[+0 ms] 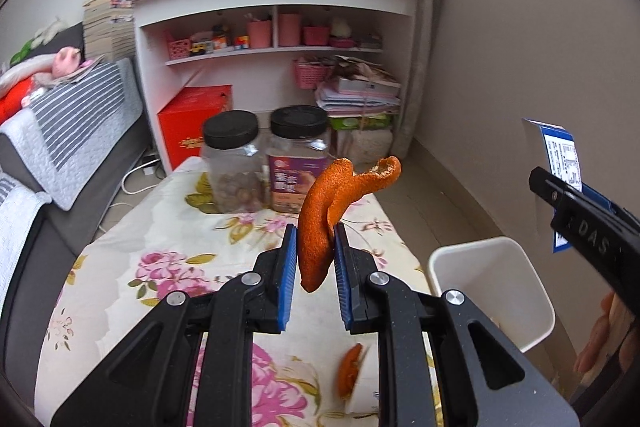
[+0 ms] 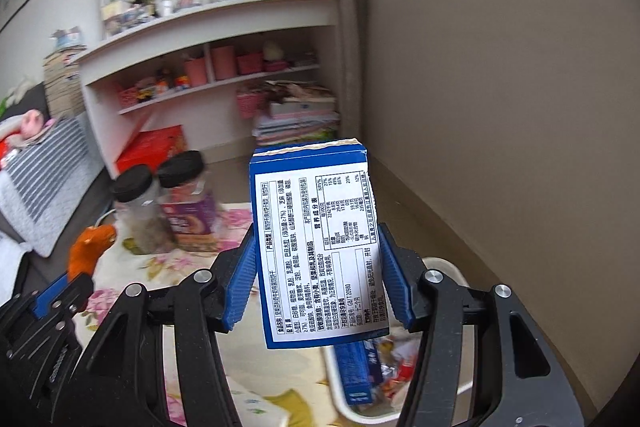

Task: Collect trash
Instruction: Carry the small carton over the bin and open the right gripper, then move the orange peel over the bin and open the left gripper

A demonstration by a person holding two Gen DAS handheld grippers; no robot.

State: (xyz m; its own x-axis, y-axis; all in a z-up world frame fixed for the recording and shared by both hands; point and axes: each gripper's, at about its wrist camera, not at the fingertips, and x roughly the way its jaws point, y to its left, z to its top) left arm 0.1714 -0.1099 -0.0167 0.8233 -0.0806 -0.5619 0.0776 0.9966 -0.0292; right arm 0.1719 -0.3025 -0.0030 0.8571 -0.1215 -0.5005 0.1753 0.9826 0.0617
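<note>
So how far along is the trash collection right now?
Done: wrappers and a blue carton already lie in the white bin. In hand: the left hand-held gripper pinches an orange peel; the right hand-held gripper grips a blue box above the bin. Left: another peel piece on the floral tabletop.

white bin (image 1: pixel 492 291) open-topped right of the left jaws, two black-lidded jars (image 1: pixel 264 163) blocking ahead, bare wall (image 1: pixel 520 67) close rightward
</note>
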